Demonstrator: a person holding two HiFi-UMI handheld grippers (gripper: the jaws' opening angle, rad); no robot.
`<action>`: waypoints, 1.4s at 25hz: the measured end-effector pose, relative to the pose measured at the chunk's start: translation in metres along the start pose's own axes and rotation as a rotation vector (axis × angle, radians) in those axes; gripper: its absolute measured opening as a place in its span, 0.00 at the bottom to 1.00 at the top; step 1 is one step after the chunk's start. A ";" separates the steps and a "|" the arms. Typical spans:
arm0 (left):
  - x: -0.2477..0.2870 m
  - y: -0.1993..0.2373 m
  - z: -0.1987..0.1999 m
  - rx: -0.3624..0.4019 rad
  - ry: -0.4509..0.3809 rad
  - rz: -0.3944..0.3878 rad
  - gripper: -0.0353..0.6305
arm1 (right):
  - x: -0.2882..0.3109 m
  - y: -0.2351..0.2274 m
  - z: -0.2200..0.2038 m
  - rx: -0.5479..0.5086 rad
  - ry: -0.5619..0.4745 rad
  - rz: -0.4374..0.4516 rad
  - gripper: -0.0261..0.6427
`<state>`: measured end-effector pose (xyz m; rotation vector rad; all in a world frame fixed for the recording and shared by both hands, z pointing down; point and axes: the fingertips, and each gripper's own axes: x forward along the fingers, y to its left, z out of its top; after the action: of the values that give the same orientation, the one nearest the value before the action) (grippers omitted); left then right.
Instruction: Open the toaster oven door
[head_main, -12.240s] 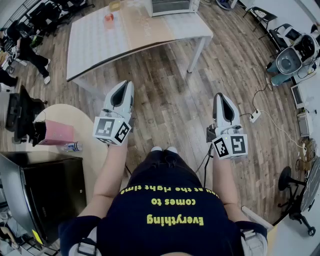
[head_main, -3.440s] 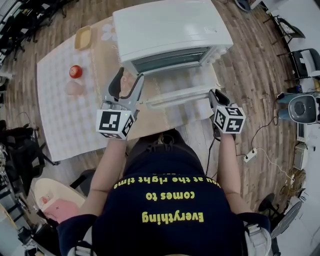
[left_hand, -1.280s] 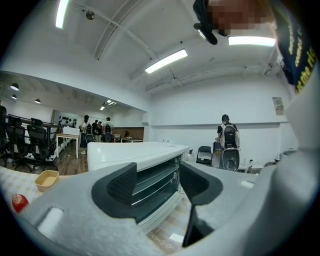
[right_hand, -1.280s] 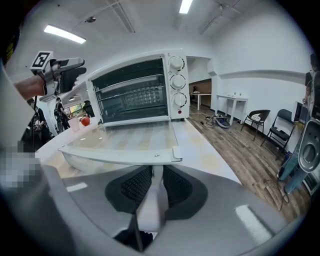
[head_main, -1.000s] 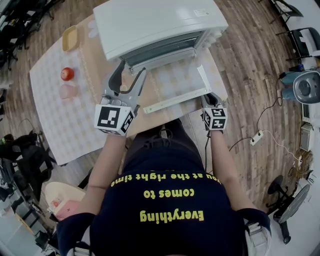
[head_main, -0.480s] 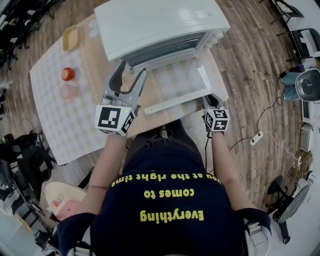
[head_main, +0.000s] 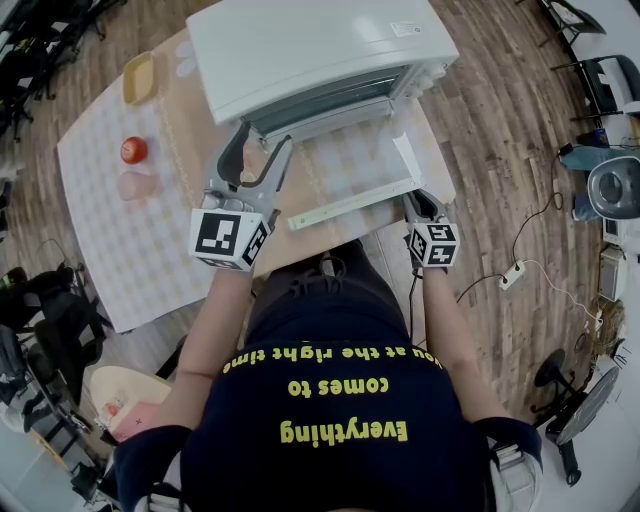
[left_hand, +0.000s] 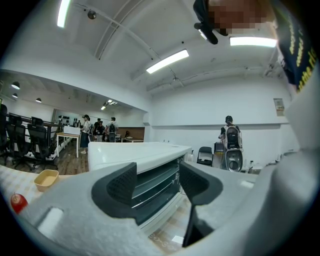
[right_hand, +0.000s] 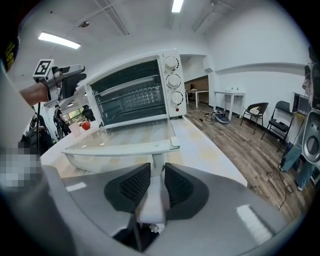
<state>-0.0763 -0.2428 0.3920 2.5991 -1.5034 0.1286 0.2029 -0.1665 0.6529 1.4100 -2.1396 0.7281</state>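
The white toaster oven (head_main: 320, 50) stands on the table with its glass door (head_main: 350, 165) lying flat open toward me. In the right gripper view the oven (right_hand: 135, 95) faces me and the door handle (right_hand: 120, 148) runs across just past the jaws. My right gripper (head_main: 415, 200) is at the handle's right end. Its jaws (right_hand: 152, 182) are opening, with the handle's white post between the pads, which still sit against it. My left gripper (head_main: 255, 150) hovers open and empty before the oven's left front corner (left_hand: 145, 170).
A red round fruit (head_main: 133, 150), a pale pink cup (head_main: 135, 185) and a yellow dish (head_main: 139, 77) sit on the checked table (head_main: 110, 250) left of the oven. The door reaches almost to the table's near edge. Chairs and people stand far off.
The door went from half-lowered to flat open seconds ago. Over the last second the door and both grippers have hardly moved.
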 end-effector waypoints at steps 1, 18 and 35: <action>0.000 0.000 0.000 0.000 0.000 -0.001 0.45 | 0.000 0.000 0.000 0.003 -0.001 0.000 0.20; 0.003 0.003 -0.004 -0.001 0.008 0.002 0.45 | -0.003 0.001 0.004 0.012 -0.012 0.003 0.20; 0.003 0.001 -0.005 -0.001 0.012 0.001 0.45 | -0.006 0.003 0.011 0.005 -0.030 0.010 0.20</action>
<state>-0.0761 -0.2452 0.3975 2.5924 -1.5007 0.1438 0.2014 -0.1686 0.6399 1.4219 -2.1706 0.7208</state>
